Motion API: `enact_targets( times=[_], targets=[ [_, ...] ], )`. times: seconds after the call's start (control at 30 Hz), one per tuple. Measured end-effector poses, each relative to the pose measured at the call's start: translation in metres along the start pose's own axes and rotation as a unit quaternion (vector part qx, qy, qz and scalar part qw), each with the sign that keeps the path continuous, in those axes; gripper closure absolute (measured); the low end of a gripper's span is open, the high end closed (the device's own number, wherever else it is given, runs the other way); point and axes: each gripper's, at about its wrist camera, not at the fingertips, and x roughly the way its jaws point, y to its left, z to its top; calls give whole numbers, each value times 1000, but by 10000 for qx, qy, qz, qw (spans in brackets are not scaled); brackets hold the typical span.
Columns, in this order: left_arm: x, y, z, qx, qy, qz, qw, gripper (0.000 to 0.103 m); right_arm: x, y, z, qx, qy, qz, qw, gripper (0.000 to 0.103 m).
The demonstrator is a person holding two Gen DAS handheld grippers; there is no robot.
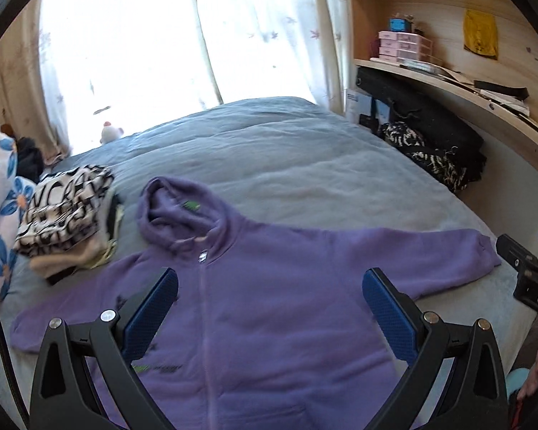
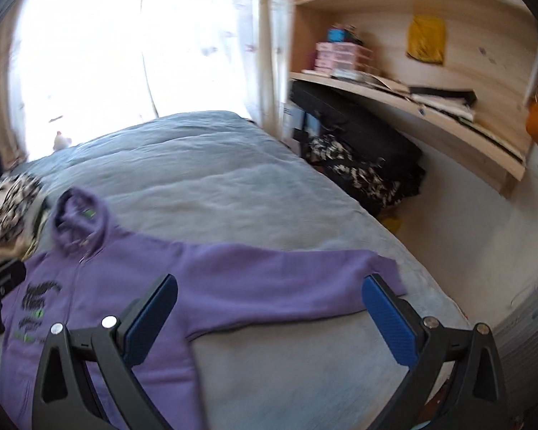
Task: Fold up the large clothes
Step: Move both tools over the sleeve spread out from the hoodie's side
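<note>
A purple zip-up hoodie (image 1: 269, 308) lies flat, front up, on the grey bed (image 1: 287, 165), hood toward the window and both sleeves spread out. My left gripper (image 1: 269, 283) is open and empty, held above the hoodie's chest. My right gripper (image 2: 269, 290) is open and empty above the hoodie's right sleeve (image 2: 269, 279), whose cuff (image 2: 387, 268) lies near the bed's right edge. The right gripper's body (image 1: 531, 276) shows at the right edge of the left wrist view. The hoodie (image 2: 125, 294) also fills the lower left of the right wrist view.
A stack of folded patterned clothes (image 1: 64, 215) sits on the bed left of the hood. Floral pillows (image 1: 0, 208) lie at the far left. A wooden desk with shelves (image 1: 448, 89) stands to the right, with black bags (image 1: 430, 143) under it. A curtained window (image 1: 161, 36) is behind.
</note>
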Motion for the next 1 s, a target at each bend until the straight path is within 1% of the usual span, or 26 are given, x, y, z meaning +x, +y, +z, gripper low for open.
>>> enact_targets(
  times=[0.1,0.17,0.2,0.23,0.27,0.3,0.43,0.5,0.67,0.77,0.83,0.93,1.0],
  targets=[
    [25,-26,11,178,-67,-209,9996,1,29,-36,6,583,234,162,9979,0],
    [43,-42,14,246,53,-396,9989,1,48,-57,8,771,402,317,9957,1],
    [55,-52,19,268,207,-543,9979,1,58,-63,8,814,499,305,9950,4],
    [62,-59,19,243,266,-642,9973,1,68,-74,9,843,551,307,9944,10],
    [71,-68,22,216,320,-726,9966,1,78,-80,8,838,635,308,9940,12],
    [78,-74,23,222,365,-713,9965,1,88,-87,7,871,701,318,9932,14],
    [116,-103,26,284,586,-656,9957,1,122,-115,-3,1241,1059,456,9855,15],
    [137,-114,24,234,764,-593,9950,1,136,-127,-10,1416,1209,395,9817,15],
    [179,-132,5,199,1229,-644,9901,1,165,-158,-29,1815,1558,406,9701,15],
    [197,-142,-7,140,1449,-701,9869,1,181,-171,-41,1983,1773,456,9629,23],
    [208,-145,-14,62,1584,-687,9850,1,191,-182,-51,2202,1947,511,9545,26],
    [224,-151,-23,-17,1788,-658,9817,1,204,-195,-64,2563,2131,626,9407,27],
    [233,-155,-28,30,1929,-662,9790,1,213,-202,-70,2784,2215,717,9318,27]
  ],
)
